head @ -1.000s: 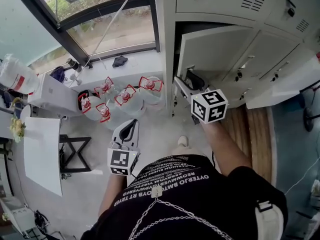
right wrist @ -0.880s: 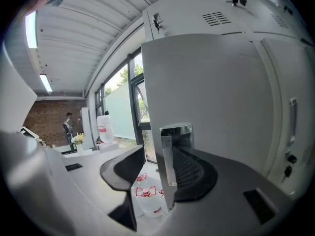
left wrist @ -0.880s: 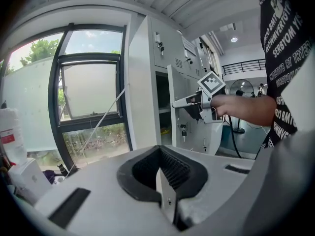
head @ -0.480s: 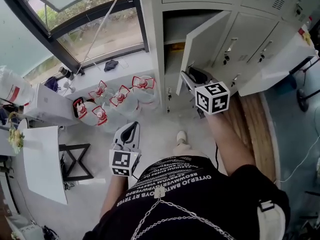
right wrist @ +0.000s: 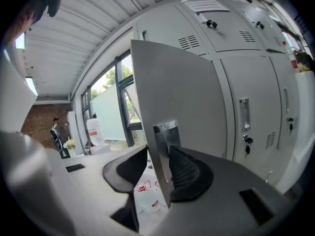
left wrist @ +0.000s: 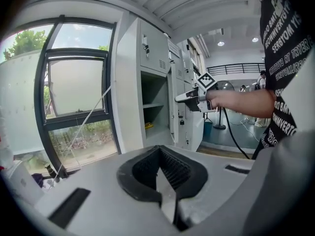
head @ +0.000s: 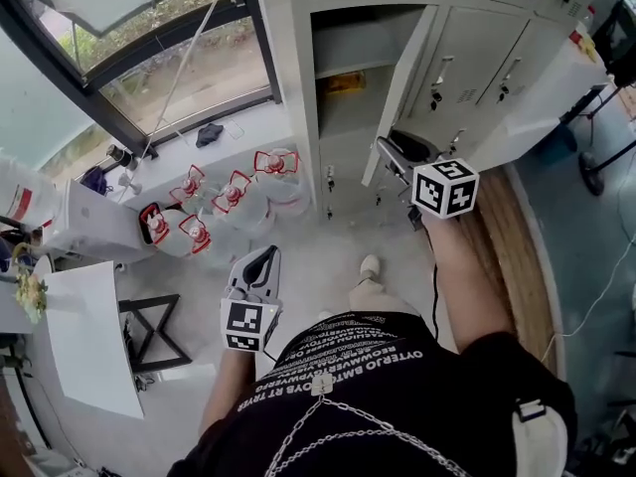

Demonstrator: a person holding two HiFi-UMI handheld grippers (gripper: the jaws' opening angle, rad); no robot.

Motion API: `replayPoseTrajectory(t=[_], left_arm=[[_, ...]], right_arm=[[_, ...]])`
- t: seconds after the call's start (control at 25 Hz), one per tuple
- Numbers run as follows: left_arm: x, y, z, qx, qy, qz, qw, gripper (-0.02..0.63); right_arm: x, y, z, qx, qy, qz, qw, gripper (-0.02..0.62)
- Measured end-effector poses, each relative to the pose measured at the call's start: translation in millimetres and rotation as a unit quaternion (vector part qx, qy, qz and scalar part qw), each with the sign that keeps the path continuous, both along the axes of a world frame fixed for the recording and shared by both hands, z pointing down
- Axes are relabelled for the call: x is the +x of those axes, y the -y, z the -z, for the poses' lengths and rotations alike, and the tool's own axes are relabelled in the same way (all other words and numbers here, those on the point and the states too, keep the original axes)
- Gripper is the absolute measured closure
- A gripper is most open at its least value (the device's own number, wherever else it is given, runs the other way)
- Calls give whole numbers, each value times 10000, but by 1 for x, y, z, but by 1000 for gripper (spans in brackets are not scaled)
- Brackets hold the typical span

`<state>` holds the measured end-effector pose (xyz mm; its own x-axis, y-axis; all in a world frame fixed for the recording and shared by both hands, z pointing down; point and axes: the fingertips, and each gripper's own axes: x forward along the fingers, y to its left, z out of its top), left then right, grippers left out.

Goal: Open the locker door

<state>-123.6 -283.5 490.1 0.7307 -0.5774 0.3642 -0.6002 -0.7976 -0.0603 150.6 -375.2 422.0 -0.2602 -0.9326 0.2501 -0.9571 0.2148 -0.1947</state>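
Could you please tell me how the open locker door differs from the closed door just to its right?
The open door stands swung well out from the cabinet, exposing its compartment; the closed door lies flush with the cabinet front. In the head view the open door shows a plain face, while the closed door shows its handle and lock. Both are pale grey metal doors in the same row.

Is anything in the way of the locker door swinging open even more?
Nothing I can see. The locker door stands wide open, and no object shows in the gap between it and the closed lockers to its right.
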Motion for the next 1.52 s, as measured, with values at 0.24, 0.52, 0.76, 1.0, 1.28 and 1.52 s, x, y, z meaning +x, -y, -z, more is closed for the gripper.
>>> replayPoseTrajectory(t=[0.24, 0.52, 0.76, 1.0, 1.28, 1.52], left_arm=[[11, -1, -1, 2, 25, -76, 10000, 606], [70, -3, 5, 54, 51, -195, 9998, 607], [153, -10, 18, 186, -87, -388, 9990, 606], [206, -29, 25, 291, -148, -350, 9989, 606], [229, -55, 20, 205, -180, 50, 9996, 606], [235, -76, 24, 232, -156, 278, 9992, 606]], right_arm=[[23, -21, -1, -44, -125, -191, 9997, 406], [67, -59, -2, -77, -127, -171, 9997, 380], [118, -83, 2, -42, -297, 35, 9995, 390], [156, -103, 3, 4, -481, 384, 9981, 490], [194, -111, 3, 35, -439, 490, 9978, 531], [209, -118, 5, 89, -366, 405, 9985, 534]])
